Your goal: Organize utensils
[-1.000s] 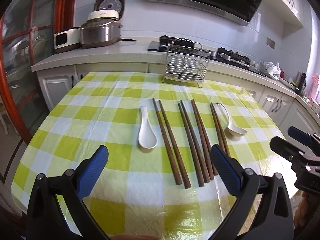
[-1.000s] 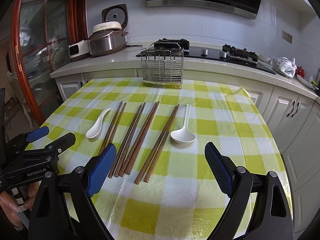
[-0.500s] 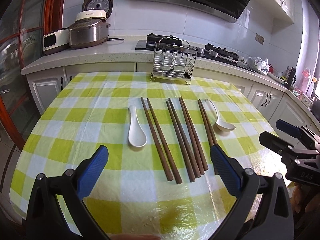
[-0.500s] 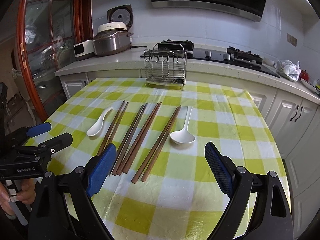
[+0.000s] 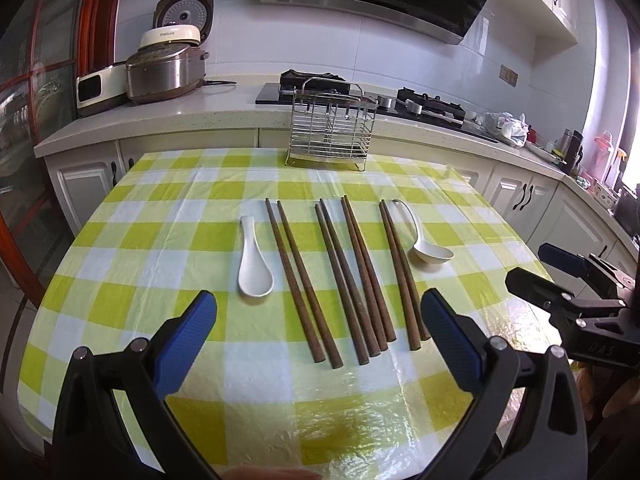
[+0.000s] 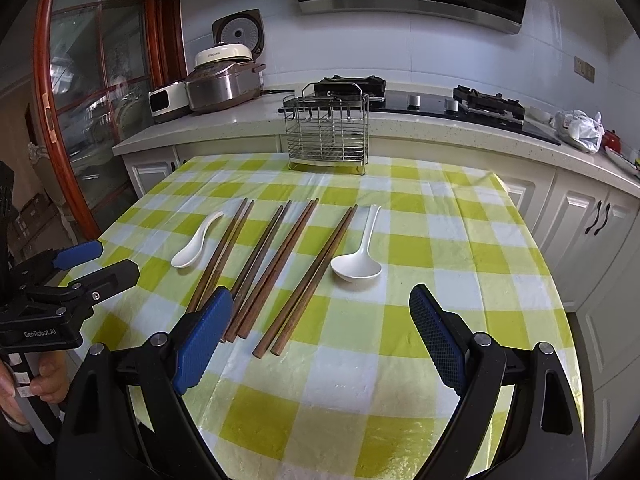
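I see the table (image 5: 132,240) first, covered in a yellow-green and white checked cloth and filling most of both wrist views. Behind it runs a white counter (image 5: 224,108) with a rice cooker (image 5: 164,72) at its left end and a black hob (image 6: 440,104) further right.

At the table's far edge stands a wire utensil rack (image 5: 330,128), upright; I can see no utensil in it.

My left gripper (image 5: 318,328) hangs over the near edge of the cloth with its blue-padded jaws spread wide and nothing between them. My right gripper (image 6: 320,324) does likewise, jaws wide apart and empty, the left pad overlapping the near ends of the sticks in its view. Each gripper shows at the side of the other's view, with a hand (image 6: 44,376) on the left one's grip.

In the middle of the table lie the chopsticks (image 5: 352,276), eight brown sticks in four pairs, roughly parallel and fanning slightly toward me.

A white spoon (image 5: 254,264) lies just left of the leftmost pair, bowl toward me. A second white spoon (image 5: 424,240) lies on the right, its handle close against the rightmost pair; I cannot tell if they touch.
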Tool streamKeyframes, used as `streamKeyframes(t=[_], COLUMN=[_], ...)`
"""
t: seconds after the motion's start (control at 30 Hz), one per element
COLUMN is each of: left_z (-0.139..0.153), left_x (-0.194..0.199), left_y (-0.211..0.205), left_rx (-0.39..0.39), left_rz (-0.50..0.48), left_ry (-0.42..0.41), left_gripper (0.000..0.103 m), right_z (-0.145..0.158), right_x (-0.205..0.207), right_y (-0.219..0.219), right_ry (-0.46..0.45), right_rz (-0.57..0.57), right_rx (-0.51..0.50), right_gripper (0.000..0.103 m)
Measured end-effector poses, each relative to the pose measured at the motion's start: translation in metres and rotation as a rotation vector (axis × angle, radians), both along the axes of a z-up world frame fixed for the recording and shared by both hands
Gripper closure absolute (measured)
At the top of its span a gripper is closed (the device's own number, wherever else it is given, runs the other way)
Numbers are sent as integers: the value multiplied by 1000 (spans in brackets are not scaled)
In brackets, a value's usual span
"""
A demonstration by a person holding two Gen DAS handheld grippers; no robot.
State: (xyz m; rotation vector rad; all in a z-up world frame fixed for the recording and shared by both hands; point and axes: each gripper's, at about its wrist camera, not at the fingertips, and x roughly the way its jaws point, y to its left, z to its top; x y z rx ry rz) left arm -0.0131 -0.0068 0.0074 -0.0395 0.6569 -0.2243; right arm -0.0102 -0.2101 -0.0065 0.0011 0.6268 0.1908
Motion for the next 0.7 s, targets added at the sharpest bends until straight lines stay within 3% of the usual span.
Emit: streamKeyframes(t=[0.7], left_z=[-6], left_x=[2], left_y=[4], left_rx=[1], left_rz=[6], left_ry=[16], left_gripper=[4], right_z=[-4], right_x=[0], right_y=[6], right_ry=[16], right_rz=[2], right_rx=[13], right_gripper=[18])
